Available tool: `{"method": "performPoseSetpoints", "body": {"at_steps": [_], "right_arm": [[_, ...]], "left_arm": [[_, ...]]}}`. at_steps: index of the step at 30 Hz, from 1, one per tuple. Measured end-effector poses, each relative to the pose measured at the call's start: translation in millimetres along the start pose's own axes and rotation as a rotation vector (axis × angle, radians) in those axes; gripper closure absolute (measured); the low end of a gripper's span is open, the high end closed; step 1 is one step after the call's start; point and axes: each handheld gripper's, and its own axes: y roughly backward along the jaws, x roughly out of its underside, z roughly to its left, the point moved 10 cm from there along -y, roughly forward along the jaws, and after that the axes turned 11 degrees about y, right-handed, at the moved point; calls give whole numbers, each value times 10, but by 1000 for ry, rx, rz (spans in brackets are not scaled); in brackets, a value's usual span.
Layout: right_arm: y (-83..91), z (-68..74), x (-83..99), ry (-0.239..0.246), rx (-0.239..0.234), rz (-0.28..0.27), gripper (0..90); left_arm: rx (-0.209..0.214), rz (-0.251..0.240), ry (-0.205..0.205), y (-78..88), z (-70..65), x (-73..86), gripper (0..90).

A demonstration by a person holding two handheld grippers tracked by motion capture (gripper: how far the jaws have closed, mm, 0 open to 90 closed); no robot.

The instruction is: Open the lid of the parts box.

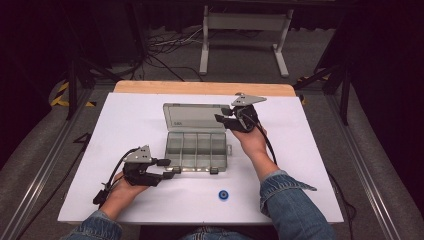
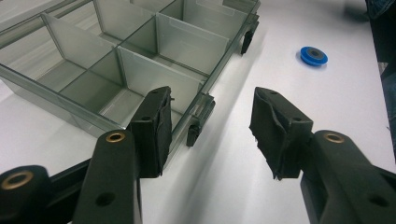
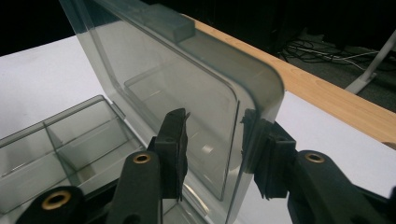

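Worktop [image 1: 125, 130], white with a wooden far edge, carries one smoky transparent plastic organiser box [image 1: 197, 150] at its middle, its hinged lid [image 1: 195, 117] raised at the back. Eight compartments show in two rows of four, and two black latches [image 2: 194, 133] sit on the near wall. One small blue disc [image 1: 223, 194] lies well apart toward the person. The left hand-held gripper [image 1: 170, 169] stands partly open at the box's front left corner, gripping nothing. The right hand-held gripper [image 3: 215, 149] straddles the lid's right edge, jaws not visibly pressing.
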Motion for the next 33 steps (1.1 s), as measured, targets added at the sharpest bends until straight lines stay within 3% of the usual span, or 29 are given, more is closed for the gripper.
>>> {"method": "performPoseSetpoints", "body": {"at_steps": [12,23,33], "right_arm": [[-101,-109,22,-30,6,7,590],[-265,-163,198,-63,-3,58,566],[-363,-172,305,-95,-27,85,493]], "left_arm": [[8,0,6,1,-4,0,476],[9,1,5,2,-3,1,476],[10,1,5,2,-4,1,474]]}}
